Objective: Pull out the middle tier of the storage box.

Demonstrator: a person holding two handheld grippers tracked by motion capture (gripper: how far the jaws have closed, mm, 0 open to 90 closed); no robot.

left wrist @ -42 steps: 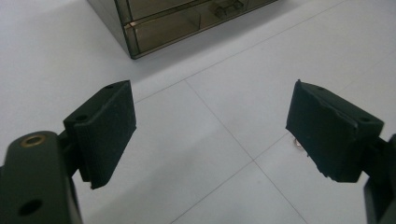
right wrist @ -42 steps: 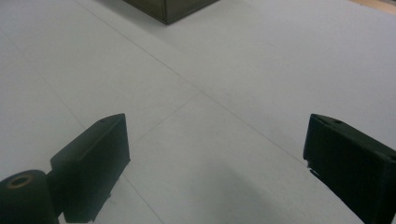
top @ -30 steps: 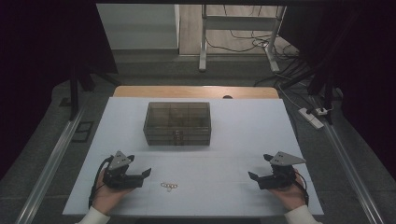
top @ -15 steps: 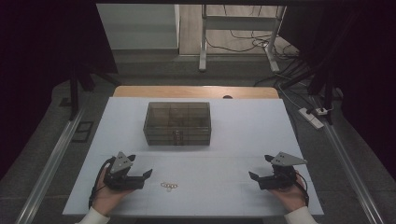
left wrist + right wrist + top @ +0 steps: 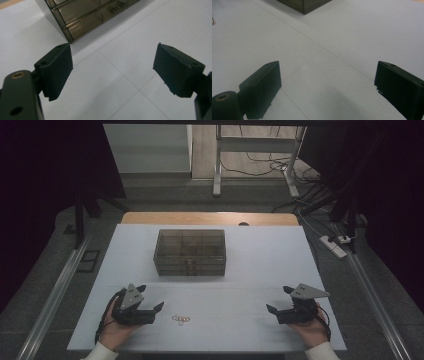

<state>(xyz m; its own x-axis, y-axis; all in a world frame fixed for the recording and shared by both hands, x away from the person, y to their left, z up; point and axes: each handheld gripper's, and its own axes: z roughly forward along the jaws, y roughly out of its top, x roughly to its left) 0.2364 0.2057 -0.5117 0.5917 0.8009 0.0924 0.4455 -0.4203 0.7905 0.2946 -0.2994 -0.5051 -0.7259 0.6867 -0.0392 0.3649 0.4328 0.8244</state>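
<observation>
A smoky, see-through drawer box (image 5: 189, 251) stands at the middle of the white table (image 5: 250, 265). Its drawer fronts face me, and it also shows in the left gripper view as the box (image 5: 85, 17). A small cluster of golden rings (image 5: 181, 319) lies near the front edge. Left of the rings, my left gripper (image 5: 150, 298) rests on the table, open, with nothing between its fingers (image 5: 56, 68). My right gripper (image 5: 278, 300) lies at the front right, also open and empty, as the right gripper (image 5: 327, 80) view confirms. A corner of the box (image 5: 304, 5) shows at the top there.
The table's wooden far edge (image 5: 210, 218) lies behind the box. Metal rails (image 5: 55, 290) run along both sides of the table. Cables and a power strip (image 5: 334, 245) lie on the floor at the right.
</observation>
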